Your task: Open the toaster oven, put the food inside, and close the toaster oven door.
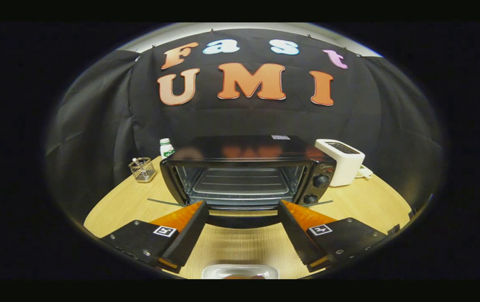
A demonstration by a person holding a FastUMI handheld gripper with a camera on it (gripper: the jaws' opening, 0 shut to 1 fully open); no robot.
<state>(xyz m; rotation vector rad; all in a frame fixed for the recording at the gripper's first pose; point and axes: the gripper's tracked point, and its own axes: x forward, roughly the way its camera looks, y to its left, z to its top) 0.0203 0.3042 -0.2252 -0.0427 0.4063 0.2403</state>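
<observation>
Here the gripper [243, 205] has its two fingers spread wide, with nothing between them but bare tabletop; each finger carries a small square marker on its flat top. Low between the fingers, nearest the camera, sits a pale, shallow food tray [240, 271] with something reddish in it, though too little of it shows to tell what the food is. Just ahead of the fingertips lies the dark, let-down door [242, 219] of the black toaster oven [246, 174], which stands open on the round, light wooden table [361, 201]; its inside shows a metal wire rack [240, 182], and two round black knobs [320, 180] sit one above the other on its right-hand panel. Beyond the oven to the right, touching or almost touching it, stands a white slot toaster [342, 160]. To the oven's left are a small white bottle with a green label [166, 148] and, nearer the table's edge, a little wire basket [142, 169].
</observation>
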